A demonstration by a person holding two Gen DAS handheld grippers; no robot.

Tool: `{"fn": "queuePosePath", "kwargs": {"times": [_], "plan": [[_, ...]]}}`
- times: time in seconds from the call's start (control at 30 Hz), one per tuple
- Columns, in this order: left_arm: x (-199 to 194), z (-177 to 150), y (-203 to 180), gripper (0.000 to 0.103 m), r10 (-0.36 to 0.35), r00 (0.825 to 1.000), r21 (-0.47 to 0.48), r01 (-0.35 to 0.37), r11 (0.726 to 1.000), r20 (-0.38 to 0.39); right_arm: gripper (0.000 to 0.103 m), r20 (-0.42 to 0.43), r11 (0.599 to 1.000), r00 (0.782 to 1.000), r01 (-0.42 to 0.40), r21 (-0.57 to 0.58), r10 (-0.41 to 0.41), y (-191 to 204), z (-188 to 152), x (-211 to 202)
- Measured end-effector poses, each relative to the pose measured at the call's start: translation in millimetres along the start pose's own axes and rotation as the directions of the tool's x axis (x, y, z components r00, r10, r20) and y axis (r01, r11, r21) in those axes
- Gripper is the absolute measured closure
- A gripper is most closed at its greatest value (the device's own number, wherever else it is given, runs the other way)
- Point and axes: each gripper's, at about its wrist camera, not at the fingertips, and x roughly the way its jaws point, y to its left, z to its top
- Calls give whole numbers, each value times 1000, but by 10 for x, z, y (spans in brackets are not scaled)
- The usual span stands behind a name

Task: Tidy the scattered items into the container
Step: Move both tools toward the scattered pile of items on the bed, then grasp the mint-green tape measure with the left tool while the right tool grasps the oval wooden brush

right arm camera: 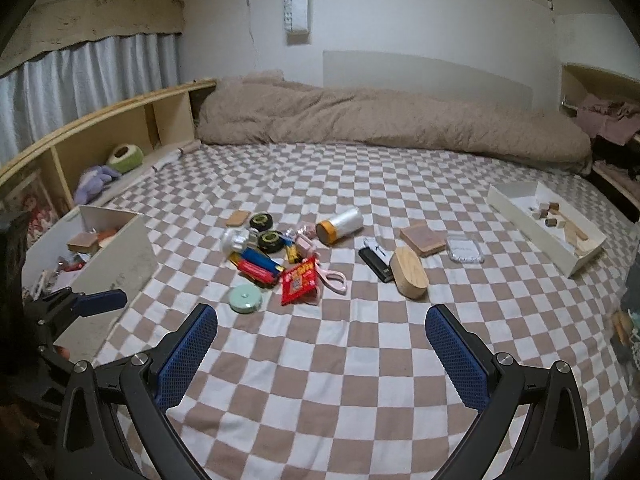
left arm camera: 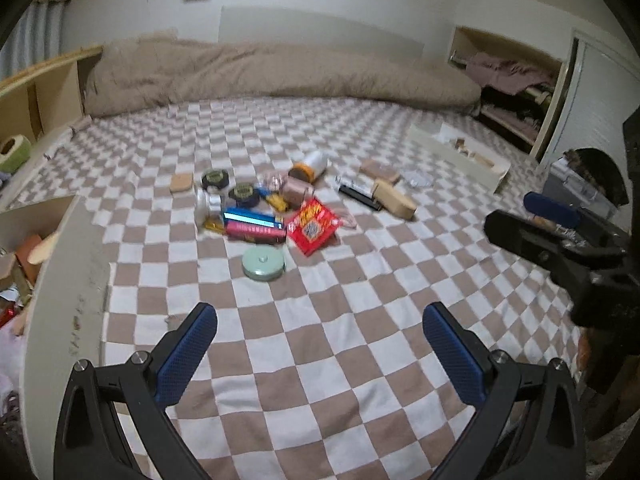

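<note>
scattered items (right arm camera: 304,248), checkered bedsheet (right arm camera: 360,360), white container (right arm camera: 532,220)

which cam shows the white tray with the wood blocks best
The right wrist view: the white tray is sharp there, with its blocks visible inside. The left wrist view shows the tray blurred and farther off, its contents hard to make out.

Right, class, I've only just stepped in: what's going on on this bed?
A person holds two grippers over a checkered bedspread. The left gripper and right gripper both hover with jaws open, holding nothing. A scattered pile lies ahead untouched: a red snack packet, a green round tin, tape rolls. A white tray sits to the right.
</note>
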Motion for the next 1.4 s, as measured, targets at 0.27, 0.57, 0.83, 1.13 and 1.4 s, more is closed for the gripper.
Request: {"fn": "queuePosePath", "kwargs": {"times": [0.27, 0.57, 0.83, 1.13, 1.4], "plan": [[713, 83, 137, 0, 33, 988, -6, -35, 999, -152, 0, -58, 998, 998, -7, 61, 10, -215, -95, 226], [1342, 143, 317, 0, 28, 969, -57, -43, 997, -244, 0, -109, 989, 993, -36, 144, 52, -380, -217, 414], [1540, 232, 598, 0, 14, 982, -145, -43, 989, -191, 0, -47, 990, 994, -93, 105, 98, -394, -227, 484], [1719, 220, 507, 0, 108, 975, -15, -113, 993, -193, 0, -33, 997, 997, -74, 14, 74, -381, -121, 851], [1764, 226, 498, 0, 116, 975, -6, -120, 993, -191, 0, -85, 988, 995, 64, 139, -52, -903, 10, 1341]]}}
